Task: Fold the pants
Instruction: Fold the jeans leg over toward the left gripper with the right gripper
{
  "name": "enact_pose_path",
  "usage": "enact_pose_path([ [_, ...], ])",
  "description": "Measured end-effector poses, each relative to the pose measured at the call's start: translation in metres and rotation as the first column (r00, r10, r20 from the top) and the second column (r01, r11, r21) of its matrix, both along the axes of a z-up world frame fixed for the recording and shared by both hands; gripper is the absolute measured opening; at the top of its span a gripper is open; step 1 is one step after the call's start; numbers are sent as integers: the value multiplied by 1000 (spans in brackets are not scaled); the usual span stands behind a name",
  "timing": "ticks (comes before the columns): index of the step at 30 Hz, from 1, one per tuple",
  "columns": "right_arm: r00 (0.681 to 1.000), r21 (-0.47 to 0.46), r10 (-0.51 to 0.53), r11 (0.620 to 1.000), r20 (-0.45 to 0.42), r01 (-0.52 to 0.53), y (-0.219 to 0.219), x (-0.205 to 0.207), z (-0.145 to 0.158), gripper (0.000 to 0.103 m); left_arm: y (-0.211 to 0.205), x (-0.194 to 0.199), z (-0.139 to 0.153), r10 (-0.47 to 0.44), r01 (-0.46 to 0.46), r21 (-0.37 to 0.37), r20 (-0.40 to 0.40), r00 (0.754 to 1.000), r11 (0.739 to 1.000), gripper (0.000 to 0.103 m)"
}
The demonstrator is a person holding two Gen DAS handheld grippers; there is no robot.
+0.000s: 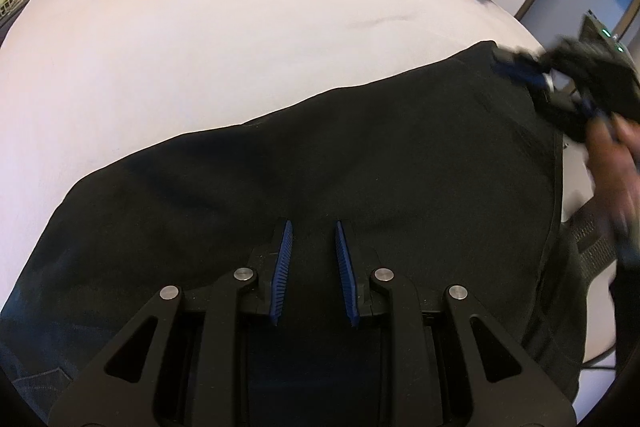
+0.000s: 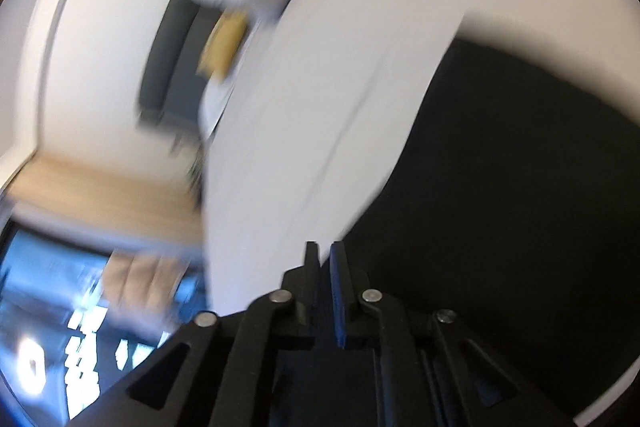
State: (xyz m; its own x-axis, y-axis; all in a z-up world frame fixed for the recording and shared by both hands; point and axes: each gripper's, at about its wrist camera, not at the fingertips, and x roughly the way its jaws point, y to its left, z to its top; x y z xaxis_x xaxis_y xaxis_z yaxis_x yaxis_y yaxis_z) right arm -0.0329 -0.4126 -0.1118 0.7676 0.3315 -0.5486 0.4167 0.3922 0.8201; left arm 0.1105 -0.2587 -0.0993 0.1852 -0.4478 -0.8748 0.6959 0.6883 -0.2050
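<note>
The left tool (image 1: 312, 227) is black with two thin fingers. Each finger (image 1: 283, 267) has a blue ridged pad on the inside. Four round silver screws sit on its black arms, which have triangle holes. The right tool (image 2: 325, 251) looks the same. A blurry bare hand (image 1: 616, 155) shows skin.

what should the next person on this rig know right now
Left tongs: open, empty, hovering over the black pants.
Right tongs: nearly closed with nothing visibly between them; the view is blurred, so the grip is uncertain. They are at the pants' far right corner.
Pants: spread fairly flat across the near side of the white bed.
Done: pants laid out; whether a fold is already made is unclear.
Left: grip an edge, fold over, smooth.
</note>
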Motion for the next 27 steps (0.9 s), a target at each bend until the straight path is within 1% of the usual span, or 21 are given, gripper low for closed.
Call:
enact_pose_path([
  [1, 998, 15, 60, 998, -8, -60, 19, -2, -6, 14, 1, -2, 1, -1, 1, 0, 0, 1000, 1000, 23],
  [3, 992, 25, 116, 993, -40, -115, 37, -11, -19, 13, 5, -6, 3, -4, 4, 3, 1, 1000, 1000, 23],
  [4, 992, 28, 114, 993, -62, -112, 39, -14, -28, 4, 7, -8, 3, -6, 6, 4, 3, 1000, 1000, 23],
  [5, 994, 53, 89, 995, -64, -86, 33, -20, -37, 0, 9, -9, 3, -8, 8, 6, 5, 1000, 1000, 23],
  [6, 997, 93, 56, 994, -54, -51, 23, -28, -43, 0, 12, -10, 3, -9, 9, 8, 6, 1000, 1000, 23],
  [7, 999, 98, 12, 995, -47, -7, 8, -36, -43, 0, 14, -10, 4, -7, 6, 9, 7, 1000, 1000, 23],
  [9, 996, 10, -63, 998, -71, 64, -18, -38, -38, 0, 19, -10, 4, 7, -7, 6, 4, 1000, 1000, 23],
  [10, 990, -31, -117, 993, -74, 115, -40, -47, -35, 0, 23, -9, 5, 17, -17, 2, 0, 1000, 1000, 23],
  [11, 983, -23, -171, 985, -72, 169, -65, -47, -38, 0, 25, -10, 5, 23, -23, -1, -1, 1000, 1000, 23],
  [13, 961, -3, -265, 964, -73, 266, -103, -67, -42, 0, 29, -12, 5, 28, -28, 1, 4, 1000, 1000, 23],
  [14, 945, -36, -319, 948, -76, 317, -122, -79, -37, 0, 33, -14, 6, 29, -29, 7, 12, 1000, 1000, 23],
  [15, 935, -62, -347, 937, -74, 343, -130, -85, -30, 0, 37, -15, 7, 31, -31, 11, 19, 999, 999, 23],
  [16, 921, -102, -380, 923, -87, 371, -135, -94, -22, 14, 42, -15, 7, 33, -34, 13, 22, 999, 999, 23],
  [17, 902, -159, -415, 905, -118, 395, -139, -102, -13, 22, 48, -16, 8, 42, -42, 18, 24, 999, 999, 23],
  [18, 896, -178, -431, 895, -105, 410, -139, -110, -4, 24, 56, -18, 9, 56, -56, 18, 25, 998, 998, 23],
  [20, 911, -125, -409, 908, -56, 400, -133, -121, 3, 25, 72, -20, 12, 91, -91, 11, 9, 996, 996, 23],
  [22, 941, -50, -337, 940, 30, 338, -101, -121, 6, 26, 79, -23, 20, 99, -99, -21, -3, 995, 995, 23],
  [23, 962, -11, -266, 964, 62, 267, -79, -112, 6, 26, 78, -24, 22, 95, -95, -32, -6, 995, 995, 23],
  [24, 976, 9, -205, 979, 74, 205, -58, -101, 6, 26, 74, -23, 22, 84, -85, -52, -26, 996, 995, 23],
  [26, 995, 49, -57, 997, 87, 53, -10, -72, -1, 26, 65, -21, 15, 66, -71, -75, -68, 995, 995, 23],
  [27, 996, 70, -11, 998, 86, 5, 8, -62, -6, 26, 60, -20, 11, 59, -63, -68, -68, 996, 996, 23],
])
